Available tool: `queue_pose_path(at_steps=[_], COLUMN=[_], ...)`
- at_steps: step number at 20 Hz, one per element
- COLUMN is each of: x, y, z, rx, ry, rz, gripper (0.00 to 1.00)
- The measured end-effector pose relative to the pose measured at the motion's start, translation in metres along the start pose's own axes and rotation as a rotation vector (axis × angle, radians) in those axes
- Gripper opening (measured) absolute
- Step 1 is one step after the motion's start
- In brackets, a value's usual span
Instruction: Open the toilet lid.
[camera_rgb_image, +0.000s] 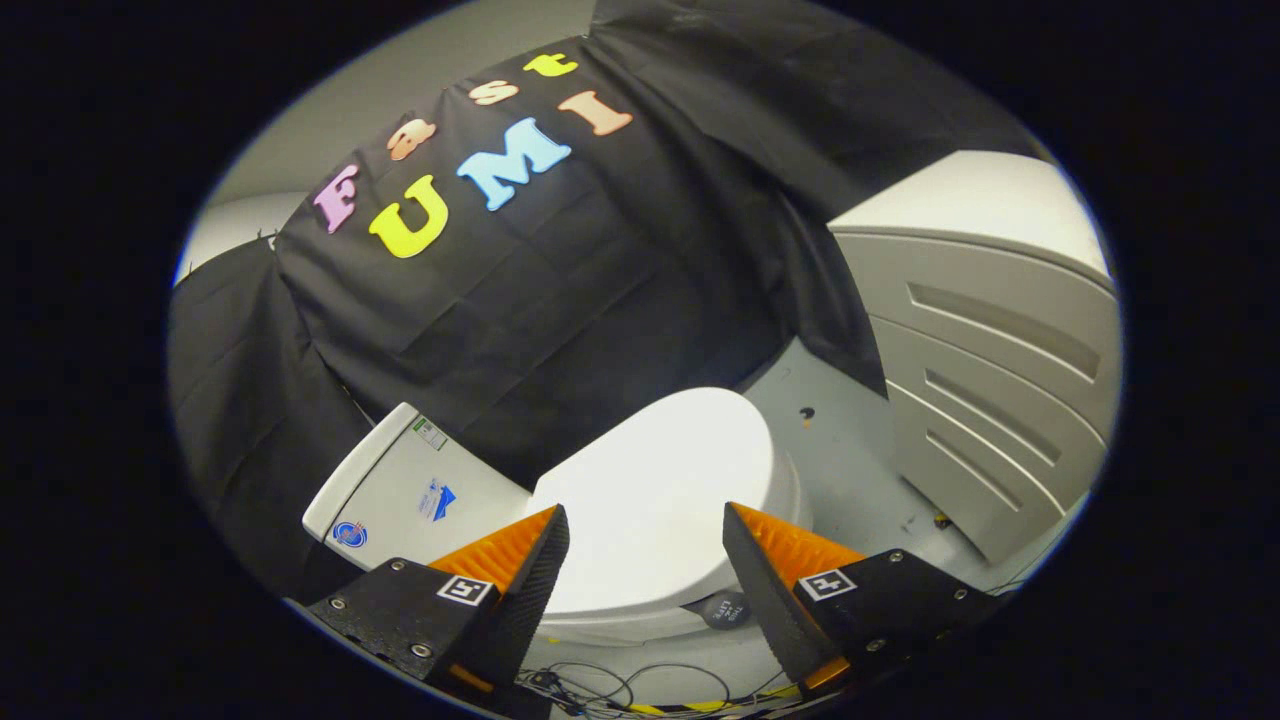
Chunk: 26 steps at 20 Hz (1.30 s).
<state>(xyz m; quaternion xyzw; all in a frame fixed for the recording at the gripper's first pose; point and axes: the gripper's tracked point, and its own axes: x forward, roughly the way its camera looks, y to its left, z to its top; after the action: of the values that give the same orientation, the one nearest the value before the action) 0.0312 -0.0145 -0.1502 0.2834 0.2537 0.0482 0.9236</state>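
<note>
Down at the lower left of the frame we see the toilet's tank (400, 495), a white box with small stickers on its top, backed against the black cloth wall (520, 300) that drapes across the upper middle. Just right of the tank lies the toilet lid (660, 490), and it sits at the lower centre of the picture. It is closed, lying flat on the bowl, a smooth glossy white oval with a rounded front edge, bright enough under the light that its surface detail washes out. A thin rim of the seat or bowl shows beneath its right side.

Our gripper (645, 555) stands wide open at the bottom of the frame, its two fingers well apart and holding nothing. The lid shows between them and beyond their tips; we cannot tell whether either tip touches it.

Below the lid, between the fingers, some thin cables (620, 685) trail over the pale floor (850, 470). Further right, the floor carries a few small dark marks. At the right of the frame stands a pale grey panel (990, 390) with long recessed slots, white on top.
</note>
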Motion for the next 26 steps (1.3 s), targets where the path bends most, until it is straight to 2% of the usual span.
queue_pose_path(at_steps=[4,7,12,14,18,20,21,22,26], x=[0.016,0.029,0.041,0.043,0.046,0.045,0.047,0.049,0.047], y=[-0.034,-0.052,-0.067,-0.069,-0.066,-0.064,-0.061,-0.06,-0.06], z=[-0.046,-0.068,-0.109,-0.122,-0.132,-0.132,-0.137,-0.14,-0.133], rx=[0.127,0.174,0.313,0.379,0.49,0.531,0.539,0.542,0.614], ry=[0.159,0.224,0.354,0.383,0.406,0.414,0.421,0.429,0.415], rz=[-0.027,-0.045,0.018,0.036,0.077,0.097,0.099,0.098,0.124], gripper=[0.95,0.94,0.94,0.88,0.76,0.65,0.53,0.46,0.22])
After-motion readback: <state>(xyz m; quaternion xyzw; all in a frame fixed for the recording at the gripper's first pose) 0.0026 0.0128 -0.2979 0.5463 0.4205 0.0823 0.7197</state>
